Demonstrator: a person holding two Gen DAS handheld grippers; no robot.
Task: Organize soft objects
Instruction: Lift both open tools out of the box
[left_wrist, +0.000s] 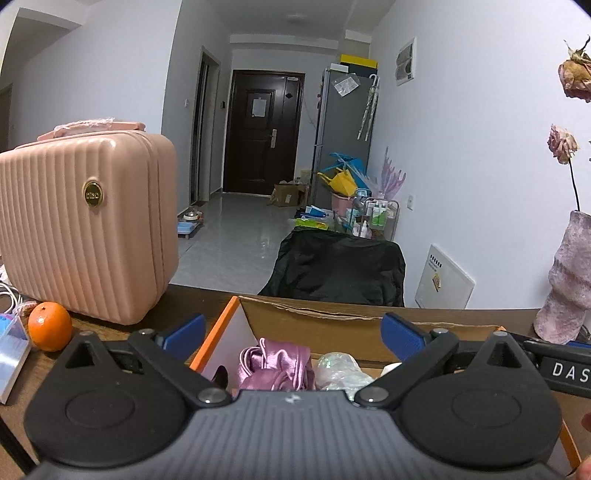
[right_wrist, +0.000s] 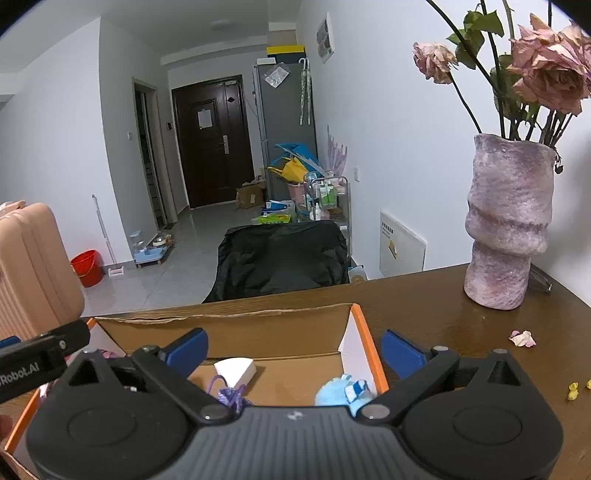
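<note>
An orange-rimmed cardboard box (left_wrist: 317, 315) (right_wrist: 229, 325) stands on the dark wooden table in front of both grippers. Inside lie a shiny pink satin piece (left_wrist: 275, 367), a pale iridescent soft item (left_wrist: 343, 369), a white sponge wedge (right_wrist: 236, 369), a purple knitted piece (right_wrist: 229, 395) and a light blue plush (right_wrist: 341, 393). My left gripper (left_wrist: 293, 334) hangs open over the box's left part, blue pads wide apart, nothing between them. My right gripper (right_wrist: 293, 349) is open over the right part, also empty. Each gripper's side shows at the edge of the other's view.
A pink ribbed case (left_wrist: 88, 221) and an orange (left_wrist: 50, 325) sit left of the box. A mauve vase (right_wrist: 506, 221) with dried roses stands to the right, with petals (right_wrist: 522, 338) on the table. A black-covered chair (right_wrist: 280, 258) is behind the table's far edge.
</note>
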